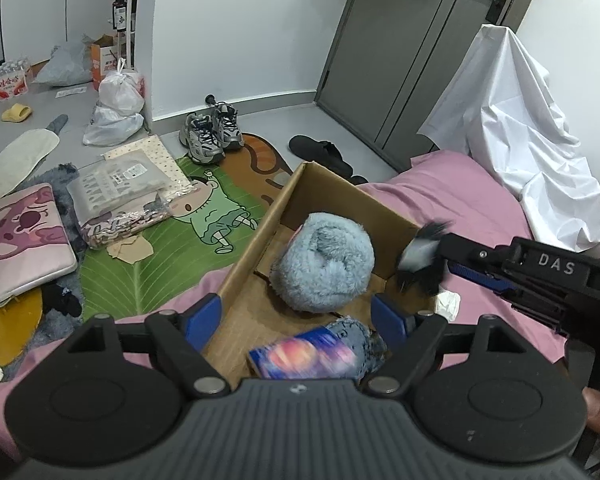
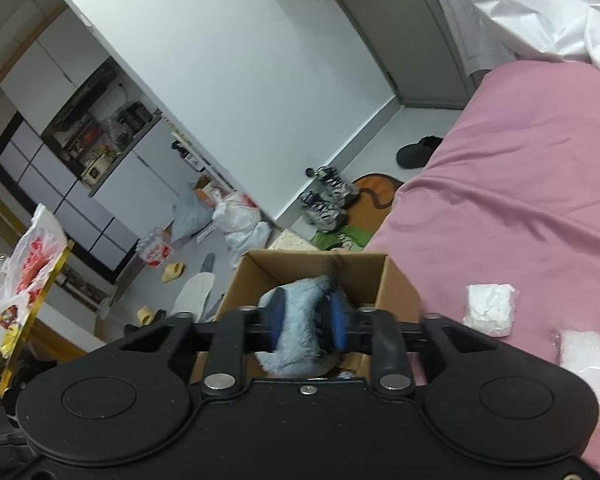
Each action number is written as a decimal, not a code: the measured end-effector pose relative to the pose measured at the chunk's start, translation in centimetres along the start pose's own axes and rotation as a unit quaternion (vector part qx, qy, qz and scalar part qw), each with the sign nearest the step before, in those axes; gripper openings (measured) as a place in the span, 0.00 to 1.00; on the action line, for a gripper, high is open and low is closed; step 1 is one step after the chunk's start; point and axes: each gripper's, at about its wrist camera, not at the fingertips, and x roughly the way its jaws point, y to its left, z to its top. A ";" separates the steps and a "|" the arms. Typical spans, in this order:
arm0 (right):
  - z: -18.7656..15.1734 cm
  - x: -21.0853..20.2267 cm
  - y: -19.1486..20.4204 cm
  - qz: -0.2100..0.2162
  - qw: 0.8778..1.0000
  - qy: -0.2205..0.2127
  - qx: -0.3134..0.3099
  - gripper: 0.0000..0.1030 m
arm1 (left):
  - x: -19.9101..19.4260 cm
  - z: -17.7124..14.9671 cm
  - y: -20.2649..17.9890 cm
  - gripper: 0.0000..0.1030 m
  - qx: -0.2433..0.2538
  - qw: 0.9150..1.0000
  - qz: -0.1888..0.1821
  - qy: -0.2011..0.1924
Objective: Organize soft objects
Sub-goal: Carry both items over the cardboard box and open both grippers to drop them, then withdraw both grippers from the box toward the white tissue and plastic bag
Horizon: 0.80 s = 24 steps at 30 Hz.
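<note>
Nearby, white tissue (image 2: 490, 308) lies beside cardboard box (image 1: 332, 200) on pink bedsheet (image 2: 520, 200).

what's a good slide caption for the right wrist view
Right claw clamps a fluffy blue-grey plush above the brown cardboard box on the pink bedsheet.

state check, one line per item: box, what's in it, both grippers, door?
cardboard box: open, on the pink bed
light blue fuzzy roll: lying inside the box
blue-grey fuzzy item: in the box, near end, blurred
left gripper: jaws open, over the box
right gripper: shut on a grey-black furry piece, at the box rim
grey door: closed
</note>
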 end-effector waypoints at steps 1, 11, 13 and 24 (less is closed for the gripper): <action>-0.1 -0.3 0.1 -0.001 1.000 -0.003 -0.001 0.45 | -0.1 -0.1 0.0 0.79 -0.001 1.000 0.002 0.000; 0.3 -2.2 0.5 -0.019 1.000 -0.011 0.005 0.84 | -1.8 -0.4 -0.3 0.86 0.012 0.999 0.033 -0.006; 0.4 -2.6 0.5 -0.024 1.000 -0.008 0.004 0.88 | -2.4 -0.5 -0.4 0.89 0.014 0.999 0.033 -0.010; -0.2 -5.5 0.6 -0.031 0.999 0.017 -0.024 0.89 | -4.5 -0.7 -1.7 0.90 0.027 0.998 0.053 -0.023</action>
